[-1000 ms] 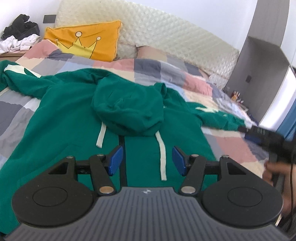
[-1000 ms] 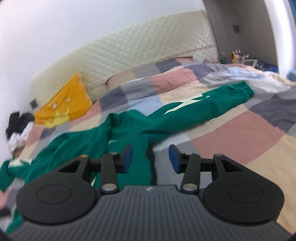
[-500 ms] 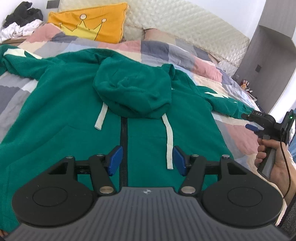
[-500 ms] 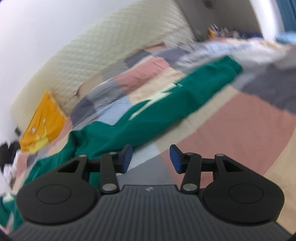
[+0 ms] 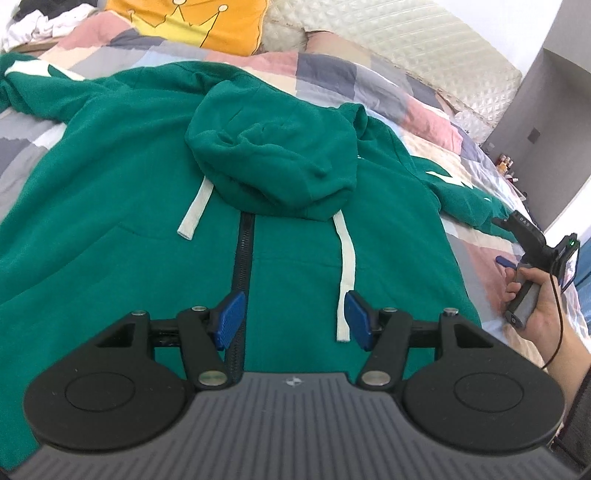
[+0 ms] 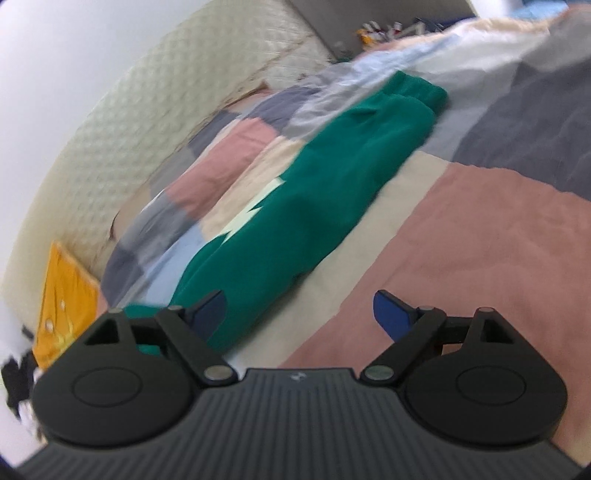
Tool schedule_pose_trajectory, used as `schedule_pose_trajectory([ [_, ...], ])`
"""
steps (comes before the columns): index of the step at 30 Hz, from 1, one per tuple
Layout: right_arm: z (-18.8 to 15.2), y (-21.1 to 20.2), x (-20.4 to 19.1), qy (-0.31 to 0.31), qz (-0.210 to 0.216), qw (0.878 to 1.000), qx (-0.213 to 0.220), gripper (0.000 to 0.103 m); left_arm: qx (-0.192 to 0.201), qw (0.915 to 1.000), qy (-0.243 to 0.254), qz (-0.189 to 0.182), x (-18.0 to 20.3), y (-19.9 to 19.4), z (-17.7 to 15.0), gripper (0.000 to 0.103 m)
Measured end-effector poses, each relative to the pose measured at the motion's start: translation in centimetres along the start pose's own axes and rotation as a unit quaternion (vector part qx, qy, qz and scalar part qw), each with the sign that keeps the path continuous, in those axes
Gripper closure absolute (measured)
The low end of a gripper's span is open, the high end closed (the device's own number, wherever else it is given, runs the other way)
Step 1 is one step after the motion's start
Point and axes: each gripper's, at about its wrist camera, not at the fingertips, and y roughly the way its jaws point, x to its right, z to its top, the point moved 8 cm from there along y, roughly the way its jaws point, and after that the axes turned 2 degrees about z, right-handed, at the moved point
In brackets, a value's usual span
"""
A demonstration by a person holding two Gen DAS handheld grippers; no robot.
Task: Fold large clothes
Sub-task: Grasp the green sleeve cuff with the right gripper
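Observation:
A large green zip hoodie (image 5: 122, 177) lies front up on the bed, its hood (image 5: 277, 155) folded down over the chest and two white drawstrings hanging below it. My left gripper (image 5: 291, 321) hovers open over the lower front, by the zipper (image 5: 242, 266), nothing between its blue pads. The hoodie's right sleeve (image 6: 317, 199) stretches away across the quilt in the right wrist view. My right gripper (image 6: 299, 314) is low beside that sleeve with its jaws opening wide and only quilt between them. In the left wrist view a hand holds the right gripper (image 5: 508, 243) by the sleeve cuff.
A patchwork quilt (image 6: 480, 236) in pink, grey and cream covers the bed. A yellow crown pillow (image 5: 192, 22) leans on the quilted headboard (image 5: 424, 40). Loose clothes (image 5: 44, 18) are piled at the far left. A grey cabinet (image 5: 546, 122) stands at the right.
My right gripper dropped toward the right sleeve, rolled, and its jaws spread much wider. My left gripper moved lower and closer over the hoodie's front, opening unchanged.

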Motion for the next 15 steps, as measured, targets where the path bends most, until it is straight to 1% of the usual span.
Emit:
schedule_pose_trajectory([
  [2, 1.0, 1.3, 1.5, 0.033, 0.007, 0.999, 0.011, 0.015, -0.002, 1.0, -0.002, 0.002, 0.0, 0.5, 0.2, 0.038],
  [4, 1.8, 2.7, 2.8, 0.063, 0.025, 0.997, 0.026, 0.015, -0.004, 1.0, -0.004, 0.007, -0.2, 1.1, 0.5, 0.038],
  [6, 2.9, 3.8, 3.6, 0.071, 0.035, 0.995, 0.053, 0.015, -0.012, 0.9998, -0.013, 0.008, -0.4, 2.0, 0.8, 0.038],
  [8, 4.3, 5.2, 3.8, 0.067, 0.035, 0.995, 0.071, 0.015, -0.017, 0.9996, -0.02, 0.013, -0.5, 2.9, 1.2, 0.038],
  [10, 6.0, 6.7, 3.7, 0.046, 0.029, 0.995, 0.08, 0.015, -0.018, 0.9996, -0.015, 0.017, -0.3, 3.7, 1.7, 0.038],
  [13, 8.5, 9.1, 3.9, 0.012, 0.002, 0.996, 0.093, 0.015, -0.021, 0.9994, -0.011, 0.023, 0.0, 4.9, 2.3, 0.038],
  [15, 10.2, 10.0, 4.7, 0.017, -0.01, 0.993, 0.113, 0.015, -0.025, 0.9992, -0.012, 0.027, 0.0, 5.7, 2.6, 0.038],
])
